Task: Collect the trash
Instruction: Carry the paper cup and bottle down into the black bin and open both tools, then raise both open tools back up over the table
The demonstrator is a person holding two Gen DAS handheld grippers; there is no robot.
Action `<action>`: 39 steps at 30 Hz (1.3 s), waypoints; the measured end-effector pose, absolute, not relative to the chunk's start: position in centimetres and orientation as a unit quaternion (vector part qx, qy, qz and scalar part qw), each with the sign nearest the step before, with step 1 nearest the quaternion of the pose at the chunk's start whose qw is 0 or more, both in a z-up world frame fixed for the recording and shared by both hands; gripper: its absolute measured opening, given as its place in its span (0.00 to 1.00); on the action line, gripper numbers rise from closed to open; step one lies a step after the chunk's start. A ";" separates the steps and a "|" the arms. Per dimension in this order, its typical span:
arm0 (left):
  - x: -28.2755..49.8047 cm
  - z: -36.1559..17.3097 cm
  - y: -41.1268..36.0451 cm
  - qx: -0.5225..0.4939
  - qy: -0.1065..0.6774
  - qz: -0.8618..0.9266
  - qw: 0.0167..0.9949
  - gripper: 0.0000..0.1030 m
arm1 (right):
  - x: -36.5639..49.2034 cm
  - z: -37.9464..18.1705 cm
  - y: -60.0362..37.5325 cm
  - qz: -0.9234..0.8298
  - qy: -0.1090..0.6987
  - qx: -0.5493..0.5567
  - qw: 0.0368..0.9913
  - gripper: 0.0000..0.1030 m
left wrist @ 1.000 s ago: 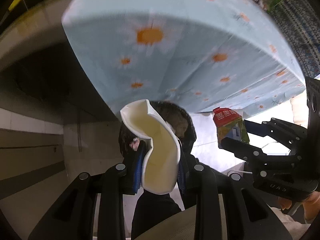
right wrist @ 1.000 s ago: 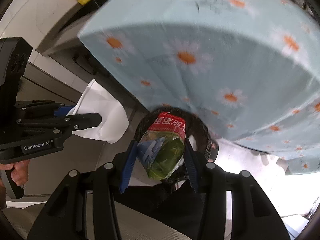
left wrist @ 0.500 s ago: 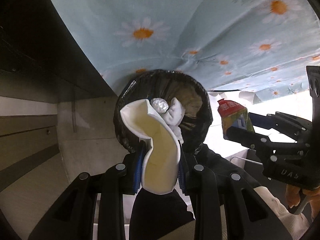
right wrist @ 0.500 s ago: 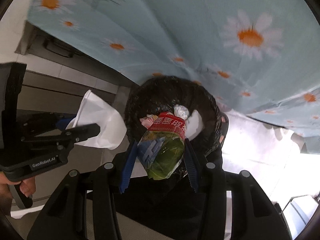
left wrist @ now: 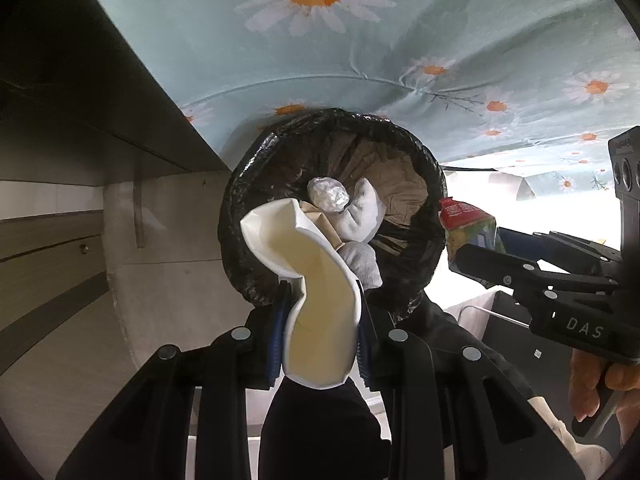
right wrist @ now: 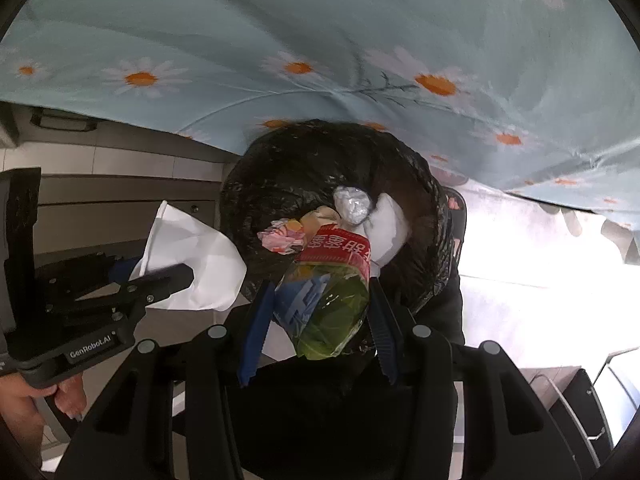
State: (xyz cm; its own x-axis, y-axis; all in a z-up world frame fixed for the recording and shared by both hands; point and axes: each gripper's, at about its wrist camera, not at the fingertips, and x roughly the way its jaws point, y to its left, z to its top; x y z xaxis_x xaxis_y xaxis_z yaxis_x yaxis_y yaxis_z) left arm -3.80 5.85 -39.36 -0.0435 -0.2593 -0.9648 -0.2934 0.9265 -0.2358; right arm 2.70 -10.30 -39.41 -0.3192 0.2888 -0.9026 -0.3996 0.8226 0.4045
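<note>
My left gripper (left wrist: 320, 300) is shut on a crushed white paper cup (left wrist: 316, 300), held just before the near rim of a bin lined with a black bag (left wrist: 240, 216). My right gripper (right wrist: 320, 300) is shut on a green snack wrapper with a red band (right wrist: 328, 296), held at the near rim of the same bin (right wrist: 432, 220). Inside the bin lie a foil ball (left wrist: 328, 194), white tissue (left wrist: 364, 212) and a pink crumpled wrapper (right wrist: 280, 236). The cup also shows at left in the right wrist view (right wrist: 188, 264), and the snack wrapper at right in the left wrist view (left wrist: 464, 224).
A light blue tablecloth with daisies (left wrist: 360, 40) hangs over the table just behind and above the bin. A dark cabinet (left wrist: 60, 80) and tiled floor (left wrist: 60, 280) lie to the left. A bright white floor (right wrist: 540, 264) lies to the right.
Both grippers have moved down and closer to the bin, which now fills the centre of both views; its contents have come into sight. Both still hold their items.
</note>
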 end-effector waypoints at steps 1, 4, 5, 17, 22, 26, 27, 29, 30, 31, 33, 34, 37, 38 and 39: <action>-3.8 -39.4 5.9 -0.192 0.722 0.015 0.664 0.29 | 2.8 -39.5 -10.4 0.292 0.758 -0.034 0.582 0.47; -3.8 -39.3 6.0 -0.198 0.720 0.028 0.665 0.46 | 3.2 -38.8 -10.8 0.285 0.754 -0.009 0.591 0.63; -3.8 -39.2 6.1 -0.199 0.718 0.034 0.666 0.54 | 3.4 -38.6 -11.0 0.284 0.752 -0.004 0.595 0.63; -3.9 -38.8 6.5 -0.206 0.716 0.043 0.666 0.59 | 4.2 -36.9 -11.9 0.282 0.746 0.013 0.603 0.63; -3.9 -37.8 6.2 -0.204 0.710 0.040 0.672 0.59 | 4.0 -36.1 -12.5 0.282 0.736 0.010 0.615 0.63; -3.7 -36.4 5.9 -0.205 0.701 0.032 0.682 0.59 | 4.2 -34.0 -12.9 0.284 0.715 0.003 0.639 0.63; -3.6 -35.8 5.7 -0.200 0.699 0.029 0.686 0.59 | 4.3 -33.5 -13.1 0.284 0.712 0.005 0.642 0.63; -3.5 -34.9 5.3 -0.193 0.694 0.023 0.693 0.59 | 4.5 -32.5 -13.4 0.286 0.706 0.013 0.647 0.63; -3.4 -34.4 5.3 -0.191 0.692 0.021 0.696 0.59 | 4.6 -31.9 -13.6 0.287 0.702 0.015 0.652 0.63; -3.3 -33.9 5.2 -0.190 0.690 0.019 0.699 0.59 | 4.7 -31.3 -13.7 0.289 0.698 0.015 0.655 0.63; -3.1 -32.5 5.1 -0.184 0.686 0.013 0.704 0.58 | 4.9 -30.0 -14.0 0.292 0.689 0.017 0.663 0.63; -3.1 -32.0 5.1 -0.183 0.682 0.011 0.708 0.57 | 5.0 -29.6 -14.0 0.293 0.686 0.018 0.665 0.63; -2.8 -29.6 4.9 -0.175 0.670 0.003 0.722 0.57 | 5.0 -27.8 -14.4 0.295 0.677 0.020 0.674 0.63; -2.8 -29.0 4.8 -0.172 0.667 0.001 0.725 0.57 | 5.0 -26.9 -14.4 0.297 0.673 0.023 0.677 0.63; -2.7 -28.2 4.8 -0.170 0.663 -0.001 0.729 0.57 | 5.0 -26.2 -14.5 0.299 0.669 0.024 0.680 0.63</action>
